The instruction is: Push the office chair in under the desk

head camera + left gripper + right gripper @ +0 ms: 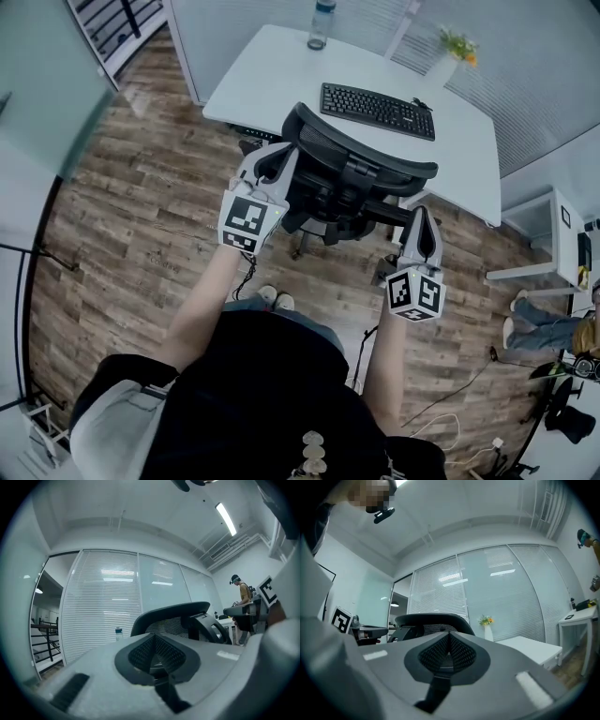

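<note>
The black mesh office chair stands at the white desk, its back toward me and its seat partly under the desk edge. My left gripper is shut and empty, its tip at the left edge of the chair back. My right gripper is also shut and empty, beside the chair's right armrest. I cannot tell whether either touches the chair. In the left gripper view the shut left gripper points at the backrest. In the right gripper view the shut right gripper faces the backrest.
On the desk lie a black keyboard, a water bottle and a vase of flowers. A small white side table and a seated person's legs are at the right. Cables run over the wood floor.
</note>
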Demonstrator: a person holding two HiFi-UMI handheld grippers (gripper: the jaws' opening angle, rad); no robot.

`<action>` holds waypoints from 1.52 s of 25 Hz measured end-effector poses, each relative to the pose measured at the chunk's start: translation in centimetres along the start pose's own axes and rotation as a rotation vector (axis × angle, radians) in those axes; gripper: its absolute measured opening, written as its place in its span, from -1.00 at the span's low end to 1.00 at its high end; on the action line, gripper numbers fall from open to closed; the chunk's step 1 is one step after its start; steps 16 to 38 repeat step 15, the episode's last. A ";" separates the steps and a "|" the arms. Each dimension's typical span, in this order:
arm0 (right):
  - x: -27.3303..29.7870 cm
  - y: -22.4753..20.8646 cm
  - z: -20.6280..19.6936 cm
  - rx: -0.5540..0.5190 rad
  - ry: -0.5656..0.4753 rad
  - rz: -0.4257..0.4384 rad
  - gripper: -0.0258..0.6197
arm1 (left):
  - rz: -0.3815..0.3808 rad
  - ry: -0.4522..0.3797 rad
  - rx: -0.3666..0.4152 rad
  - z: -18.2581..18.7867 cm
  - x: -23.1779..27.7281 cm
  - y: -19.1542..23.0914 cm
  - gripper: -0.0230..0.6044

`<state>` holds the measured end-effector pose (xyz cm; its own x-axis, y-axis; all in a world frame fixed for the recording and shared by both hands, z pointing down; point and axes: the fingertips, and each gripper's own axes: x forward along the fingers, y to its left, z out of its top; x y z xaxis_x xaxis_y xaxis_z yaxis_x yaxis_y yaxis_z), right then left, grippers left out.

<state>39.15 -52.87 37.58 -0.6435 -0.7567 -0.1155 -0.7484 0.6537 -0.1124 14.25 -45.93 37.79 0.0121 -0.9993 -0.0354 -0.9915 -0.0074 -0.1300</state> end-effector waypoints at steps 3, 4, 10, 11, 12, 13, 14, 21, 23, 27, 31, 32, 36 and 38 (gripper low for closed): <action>-0.1 -0.1 0.1 0.000 0.001 0.000 -0.90 | -0.001 0.003 0.002 0.1 0.0 -0.1 -0.90; -0.1 -0.1 0.0 0.001 0.003 0.000 -0.90 | -0.001 0.005 0.003 0.0 0.0 -0.1 -0.90; 0.0 -0.4 -0.2 0.002 0.007 -0.001 -0.90 | -0.007 0.013 0.008 -0.2 0.2 -0.5 -0.90; 0.0 -0.4 -0.2 0.002 0.009 -0.001 -0.90 | -0.008 0.014 0.009 -0.2 0.2 -0.6 -0.90; 0.0 -0.4 -0.2 0.001 0.011 0.000 -0.90 | -0.008 0.015 0.009 -0.2 0.2 -0.6 -0.90; 0.0 -0.4 -0.3 0.000 0.012 0.001 -0.90 | -0.009 0.016 0.009 -0.3 0.2 -0.5 -0.90; 0.1 -0.3 -0.3 0.000 0.014 0.002 -0.90 | -0.009 0.017 0.009 -0.3 0.3 -0.5 -0.90; 0.1 -0.3 -0.4 0.000 0.016 0.002 -0.90 | -0.009 0.019 0.009 -0.3 0.3 -0.5 -0.90; 0.1 -0.3 -0.4 0.000 0.016 0.002 -0.90 | -0.009 0.019 0.009 -0.3 0.3 -0.5 -0.90; 0.1 -0.3 -0.4 0.000 0.016 0.002 -0.90 | -0.009 0.019 0.009 -0.3 0.3 -0.5 -0.90; 0.1 -0.3 -0.4 0.000 0.016 0.002 -0.90 | -0.009 0.019 0.009 -0.3 0.3 -0.5 -0.90; 0.1 -0.3 -0.4 0.000 0.016 0.002 -0.90 | -0.009 0.019 0.009 -0.3 0.3 -0.5 -0.90; 0.1 -0.3 -0.4 0.000 0.016 0.002 -0.90 | -0.009 0.019 0.009 -0.3 0.3 -0.5 -0.90; 0.1 -0.3 -0.4 0.000 0.016 0.002 -0.90 | -0.009 0.019 0.009 -0.3 0.3 -0.5 -0.90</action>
